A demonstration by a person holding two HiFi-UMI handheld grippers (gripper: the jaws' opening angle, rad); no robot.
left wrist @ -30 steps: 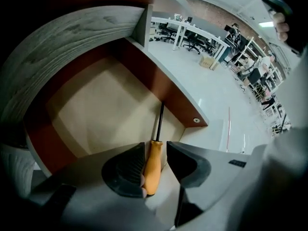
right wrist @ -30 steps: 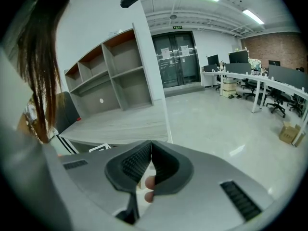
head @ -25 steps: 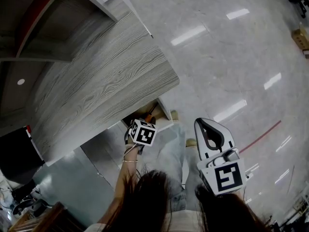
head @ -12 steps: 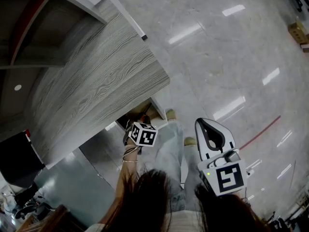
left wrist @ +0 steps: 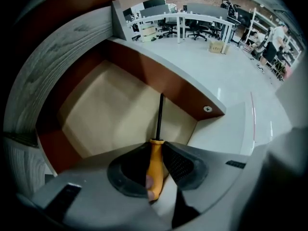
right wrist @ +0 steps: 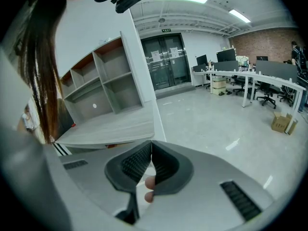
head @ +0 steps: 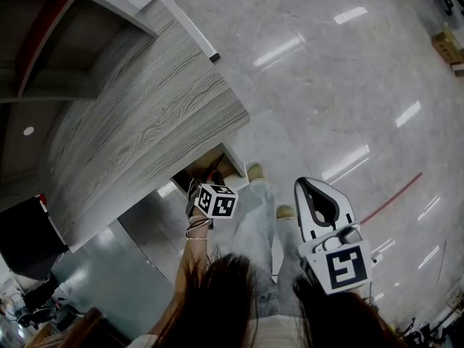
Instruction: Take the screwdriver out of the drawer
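A polished grey floor [head: 326,85] fills most of the head view. A grey wood-grain desk top [head: 145,122] runs along the left and overhangs an open drawer [left wrist: 120,114], hiding most of it from above. The marker cube on the left gripper [left wrist: 156,147] covers more of the opening. The person's jeans [head: 254,223] and shoes [head: 255,171] are just right of the drawer. Open shelving [right wrist: 106,81] stands behind the desk, and office desks with chairs [left wrist: 192,25] are far off.

Compared with a second earlier, the left gripper has tipped more steeply down into the drawer and its jaws have narrowed. The right gripper [right wrist: 151,148] is in much the same place, out over the floor on the right.

The drawer has a pale bottom and brown walls. The screwdriver [left wrist: 154,162] sits inside it, with its orange handle between the left gripper's jaws and its black shaft pointing away toward the far wall. Those jaws are closing, and both pads touch the handle near its top. The right gripper's jaws are together with nothing between them.
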